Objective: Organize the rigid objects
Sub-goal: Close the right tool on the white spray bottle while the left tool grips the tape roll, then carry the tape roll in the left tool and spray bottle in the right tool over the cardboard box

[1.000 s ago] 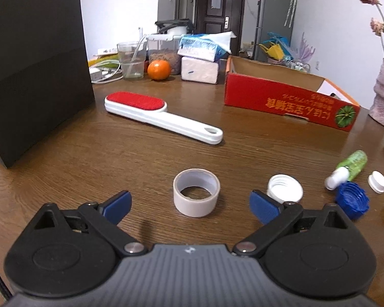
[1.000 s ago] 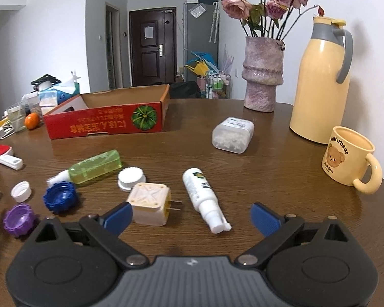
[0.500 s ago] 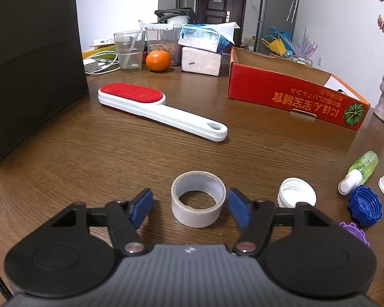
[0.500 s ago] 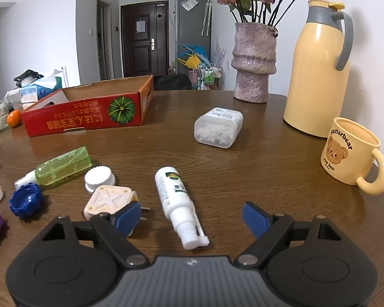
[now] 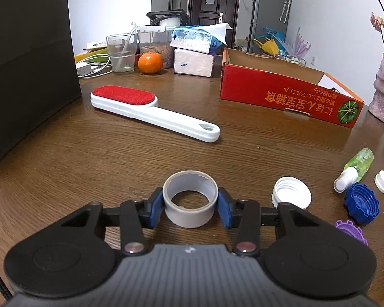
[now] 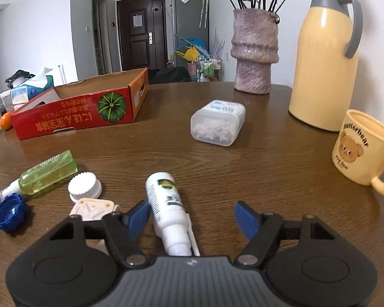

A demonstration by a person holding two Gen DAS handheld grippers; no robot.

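The left gripper [image 5: 190, 206] has just been closing and its blue pads now pinch a roll of tape [image 5: 190, 198], standing on the wooden table [image 5: 89, 153] with its hole facing up. The right gripper [image 6: 192, 218], also closing, remains spread around a white spray bottle [image 6: 167, 206], which lies flat, nozzle toward the camera, nearer the left pad.
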